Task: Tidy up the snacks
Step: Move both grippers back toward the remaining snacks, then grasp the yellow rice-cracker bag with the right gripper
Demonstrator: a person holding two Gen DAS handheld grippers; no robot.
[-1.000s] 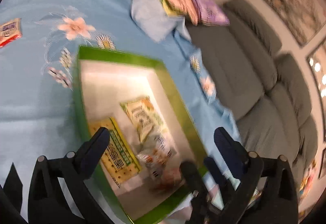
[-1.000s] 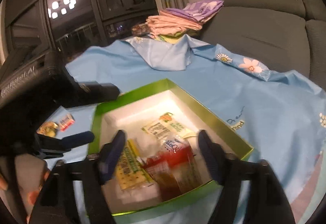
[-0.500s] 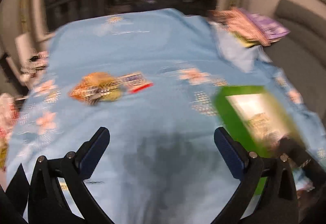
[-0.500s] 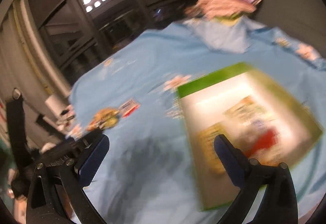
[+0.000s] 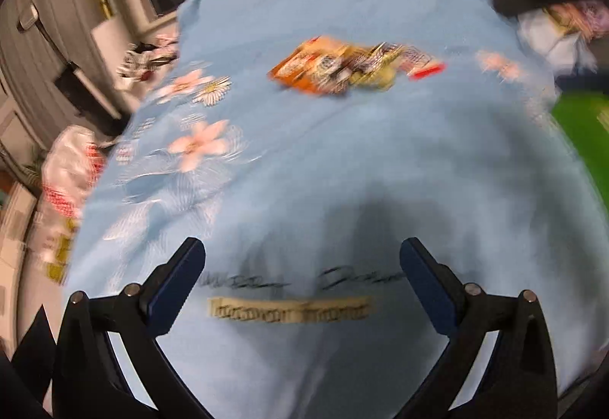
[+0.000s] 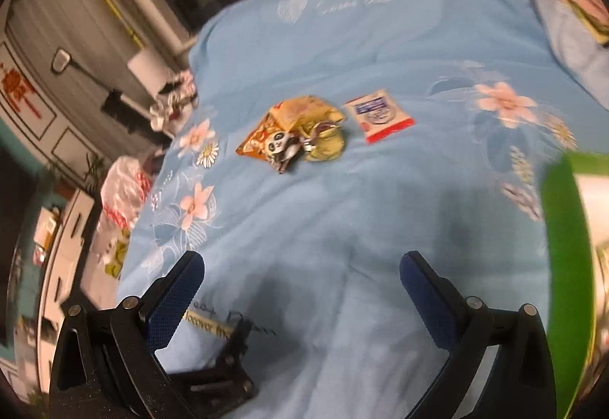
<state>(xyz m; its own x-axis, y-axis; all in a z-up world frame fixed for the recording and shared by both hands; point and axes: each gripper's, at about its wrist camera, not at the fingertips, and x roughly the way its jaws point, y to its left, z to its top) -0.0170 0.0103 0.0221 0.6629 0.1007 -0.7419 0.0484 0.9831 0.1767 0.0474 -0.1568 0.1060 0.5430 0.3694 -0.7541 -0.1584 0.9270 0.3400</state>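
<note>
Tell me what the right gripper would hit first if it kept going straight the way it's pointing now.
Probably bare cloth. The right gripper, jaws open and empty, points down at the blue floral tablecloth, and nothing lies between. The snack pile and the white-and-red packet sit farther ahead, though depth is hard to judge.

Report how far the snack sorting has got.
Done: unclear; only the green box's edge shows. In hand: nothing; the left gripper and right gripper are both open and empty. Left: the orange snack pile and the white-and-red packet lie loose on the blue cloth.
</note>
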